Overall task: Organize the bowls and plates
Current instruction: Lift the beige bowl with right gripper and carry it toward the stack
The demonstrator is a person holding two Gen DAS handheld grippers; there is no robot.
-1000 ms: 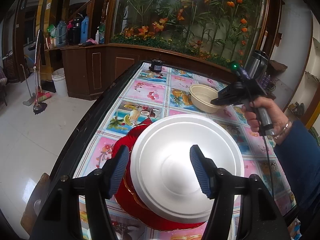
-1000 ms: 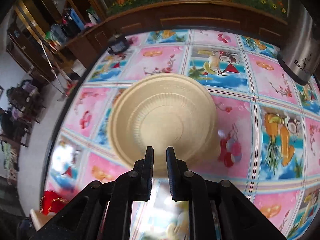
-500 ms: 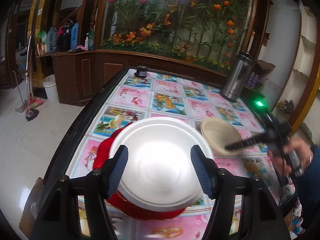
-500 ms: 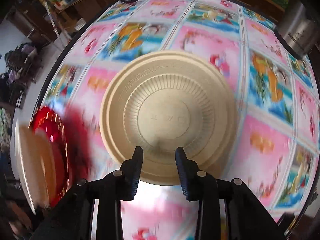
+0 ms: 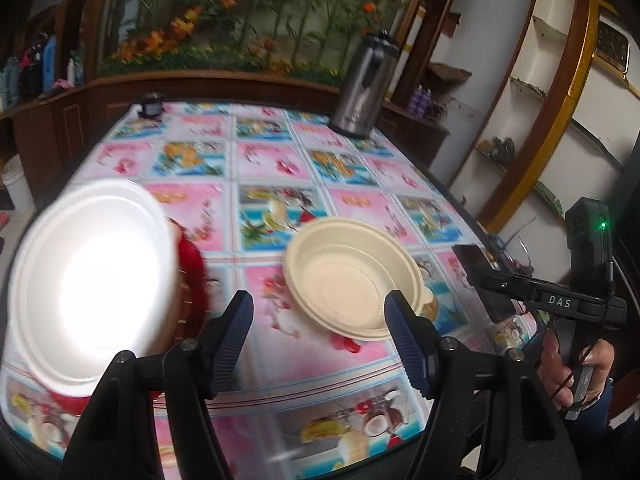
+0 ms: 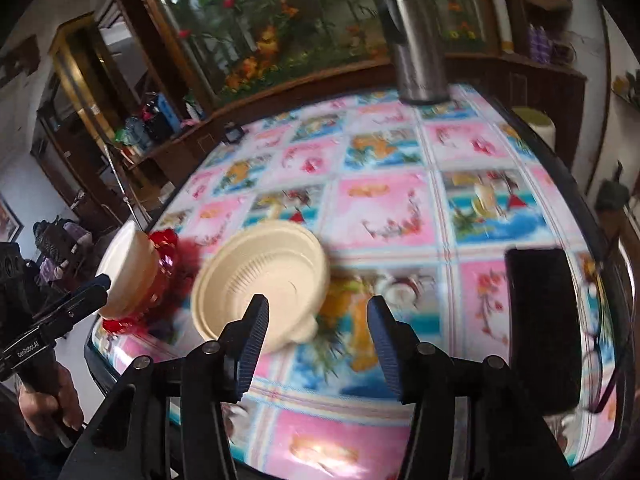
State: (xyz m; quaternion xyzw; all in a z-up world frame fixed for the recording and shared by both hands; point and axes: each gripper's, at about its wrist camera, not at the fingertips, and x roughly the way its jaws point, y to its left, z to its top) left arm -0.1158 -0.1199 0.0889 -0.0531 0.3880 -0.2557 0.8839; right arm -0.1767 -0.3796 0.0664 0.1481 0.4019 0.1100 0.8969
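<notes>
Opening our right tool (image 6: 316, 322) with nothing between its jaws, cream bowl (image 5: 352, 278) lay on the bench (image 5: 280, 160), left tool (image 5: 318, 330) gaped empty.

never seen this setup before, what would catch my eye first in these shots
The loud pink and blue fruit-print tablecloth covers the whole table. On it a cream bowl sits near the middle of the front edge, with a white foam bowl stacked on a red plate to its left. A steel thermos stands at the far edge, before a wall of flowers.
</notes>
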